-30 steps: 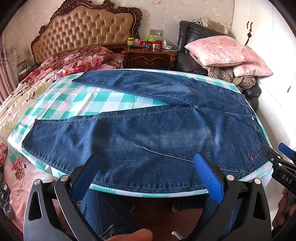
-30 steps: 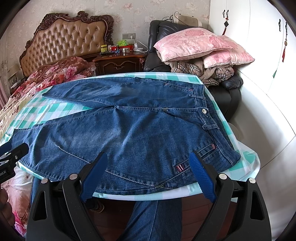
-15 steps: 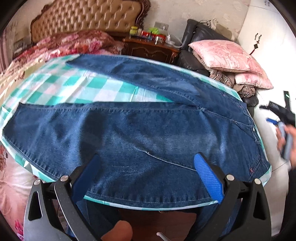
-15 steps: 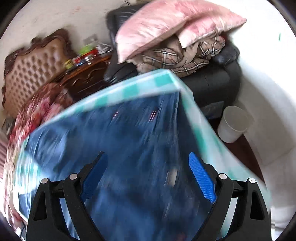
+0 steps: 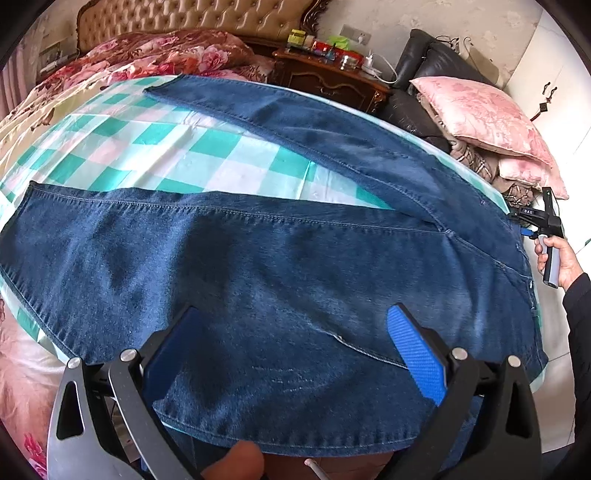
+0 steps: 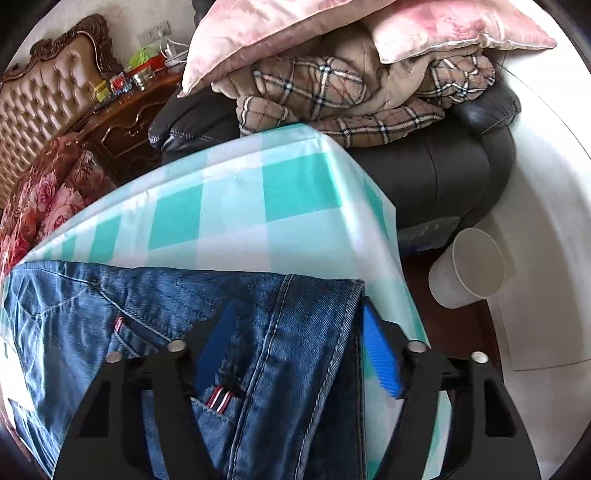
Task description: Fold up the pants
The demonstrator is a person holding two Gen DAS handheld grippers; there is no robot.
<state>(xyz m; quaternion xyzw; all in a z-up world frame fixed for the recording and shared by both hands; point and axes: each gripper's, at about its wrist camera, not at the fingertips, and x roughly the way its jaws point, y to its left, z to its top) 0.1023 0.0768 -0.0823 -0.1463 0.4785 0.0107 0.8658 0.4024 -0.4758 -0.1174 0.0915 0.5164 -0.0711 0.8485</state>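
Two claws are working over one pair of jeans (image 5: 295, 266), which is lying flat on a counter (image 5: 177, 147) covered in a green-and-white checked cloth. Both legs are pointing left and spreading apart in a V, with the waistband (image 6: 314, 332) lying at the right end near the counter's corner. Left claw (image 5: 291, 350): it is hovering over the near leg with its blue-padded fingers (image 5: 417, 354) spread wide, holding nothing. Right claw (image 6: 299, 350): it is sitting at the far corner of the waistband, fingers apart on either side of the denim edge, the right finger (image 6: 380, 358) lying just outside the hem; whether the pads are touching the fabric cannot be told. In the left view the right claw is showing at the far right, gripped by the person's hand (image 5: 561, 262). Background, right view: a black armchair (image 6: 436, 173) is carrying pink pillows (image 6: 280, 33) and a plaid blanket (image 6: 332, 92), and a white paper cup (image 6: 469, 269) is lying on the floor beside the counter. A floral bedspread (image 5: 155, 51) is covering the bed behind.
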